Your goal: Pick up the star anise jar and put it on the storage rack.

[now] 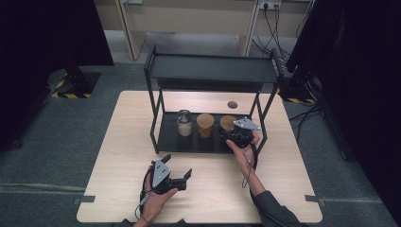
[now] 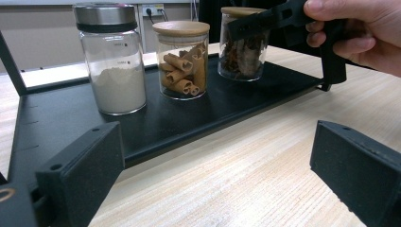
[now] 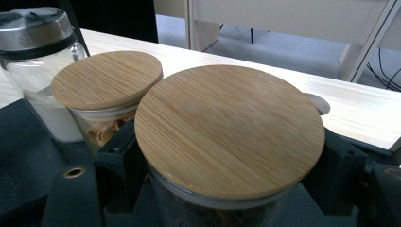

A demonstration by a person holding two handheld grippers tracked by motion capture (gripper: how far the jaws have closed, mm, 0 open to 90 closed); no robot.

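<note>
- The right tool [image 1: 235, 133] has its jaws around the dark-spice jar [image 3: 229, 137], on either side just under its wooden lid.
- That jar stands on the black shelf [image 2: 189, 113], right of the cinnamon jar [image 2: 182, 59] and the powder jar [image 2: 113, 61].
- The left tool [image 1: 177, 170] hovers over the table [image 1: 293, 189] in front of the shelf, jaws spread wide, holding nothing.

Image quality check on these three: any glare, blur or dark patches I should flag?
High view: table evenly lit, both side margins almost black, lower shelf shaded by the upper one. Left gripper view: the three jars sharp, soft highlights on the powder jar, near jaws slightly soft. Right gripper view: bamboo lid crisp with no glare, background shelving softer.
</note>
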